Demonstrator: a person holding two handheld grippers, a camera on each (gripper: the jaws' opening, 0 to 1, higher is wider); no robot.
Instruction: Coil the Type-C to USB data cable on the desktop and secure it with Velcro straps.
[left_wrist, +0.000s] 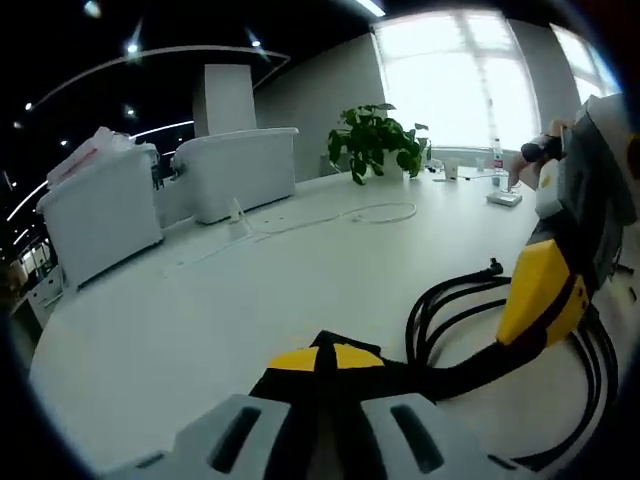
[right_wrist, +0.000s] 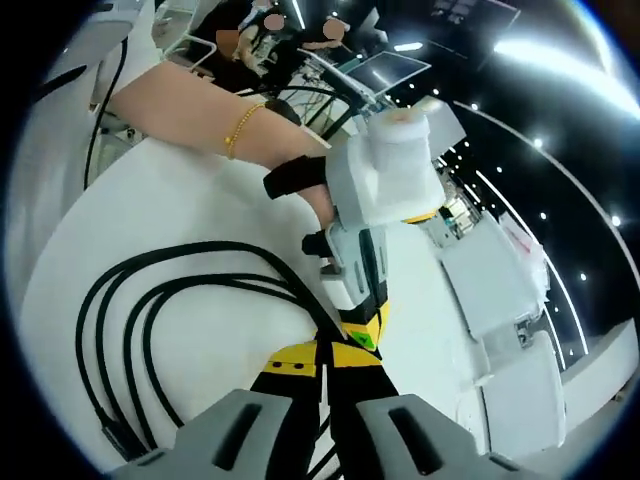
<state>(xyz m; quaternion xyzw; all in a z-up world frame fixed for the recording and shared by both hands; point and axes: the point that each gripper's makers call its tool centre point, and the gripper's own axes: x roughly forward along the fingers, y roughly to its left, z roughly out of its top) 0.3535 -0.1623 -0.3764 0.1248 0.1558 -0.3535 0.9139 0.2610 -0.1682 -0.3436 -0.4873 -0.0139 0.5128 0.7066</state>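
Coiling done; strapping pending.
Both hand-held grippers, left (left_wrist: 322, 372) and right (right_wrist: 322, 372), pinch the looped black cable (left_wrist: 455, 300) on the surface (left_wrist: 200, 320); next, bind the bundle with Velcro.

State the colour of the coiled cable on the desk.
Black. The cable shows best in the right gripper view, looped on the white desk.

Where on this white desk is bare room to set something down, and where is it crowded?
Free: the wide desk surface between the white bins and the coiled black cable. A thin white cable lies further back, before the plant. Crowded: around the coil, where the left gripper and right gripper hold it.
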